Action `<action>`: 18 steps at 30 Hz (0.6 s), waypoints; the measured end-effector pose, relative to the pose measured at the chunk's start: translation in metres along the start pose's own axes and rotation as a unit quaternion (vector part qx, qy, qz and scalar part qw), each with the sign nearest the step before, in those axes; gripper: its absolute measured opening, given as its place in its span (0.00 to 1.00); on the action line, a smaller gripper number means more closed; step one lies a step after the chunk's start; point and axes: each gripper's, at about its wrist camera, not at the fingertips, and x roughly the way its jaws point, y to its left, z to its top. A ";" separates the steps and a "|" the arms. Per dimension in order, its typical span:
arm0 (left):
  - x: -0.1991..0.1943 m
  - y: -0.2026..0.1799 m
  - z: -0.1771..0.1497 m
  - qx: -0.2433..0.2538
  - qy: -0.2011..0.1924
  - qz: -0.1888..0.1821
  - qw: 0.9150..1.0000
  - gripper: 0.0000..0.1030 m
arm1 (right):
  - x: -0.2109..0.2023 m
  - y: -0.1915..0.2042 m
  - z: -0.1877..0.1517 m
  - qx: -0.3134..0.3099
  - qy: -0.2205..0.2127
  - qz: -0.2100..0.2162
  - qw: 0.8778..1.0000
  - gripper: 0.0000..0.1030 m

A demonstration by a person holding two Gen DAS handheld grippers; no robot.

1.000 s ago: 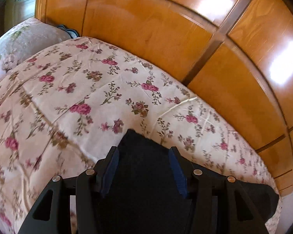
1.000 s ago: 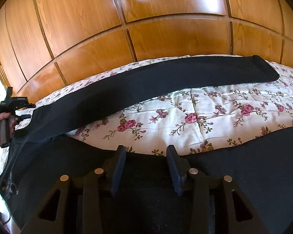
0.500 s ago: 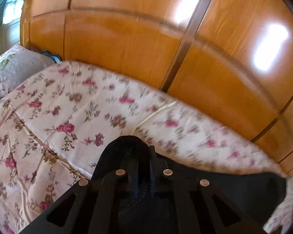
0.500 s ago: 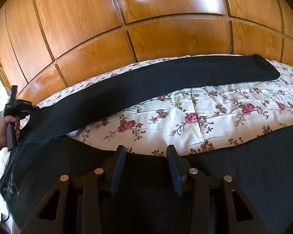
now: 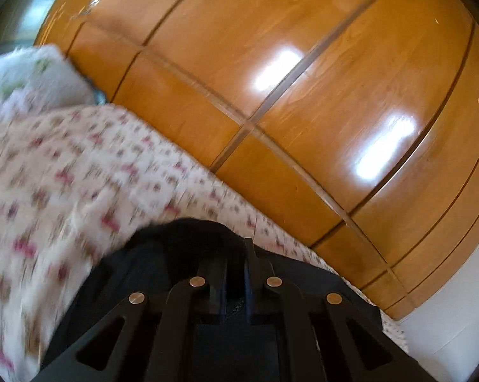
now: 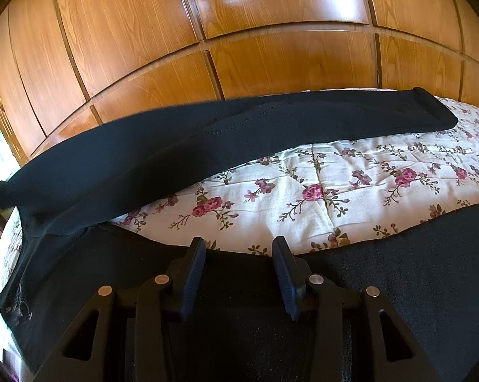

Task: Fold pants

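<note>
Left claw [image 5: 234,273] is pinching black pants [image 6: 207,133] fabric at bottom centre, right claw [image 6: 237,273] is sitting spread over pants on floral bed [image 6: 350,187].

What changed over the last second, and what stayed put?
The left gripper closed on the black pants at the far leg's end and lifted it off the floral bedspread. The right gripper stayed open over the near leg, unmoved.
</note>
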 end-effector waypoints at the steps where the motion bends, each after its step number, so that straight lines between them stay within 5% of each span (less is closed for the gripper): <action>1: -0.007 0.004 -0.011 -0.005 0.003 -0.001 1.000 0.07 | 0.000 0.000 0.000 0.000 0.000 -0.001 1.000 0.43; 8: -0.014 0.051 -0.077 -0.065 0.037 0.023 0.997 0.07 | 0.000 0.002 0.001 -0.003 0.003 -0.004 1.000 0.44; 10: -0.002 0.069 -0.096 -0.096 0.053 0.032 0.993 0.07 | 0.002 0.005 0.004 -0.008 0.016 0.007 1.000 0.56; 14: 0.000 0.060 -0.101 -0.046 0.030 0.044 0.998 0.07 | 0.004 0.022 0.030 -0.027 0.066 -0.005 0.997 0.57; 18: 0.003 0.063 -0.103 -0.039 0.020 0.037 0.998 0.08 | -0.001 0.035 0.074 0.022 0.048 0.038 0.998 0.59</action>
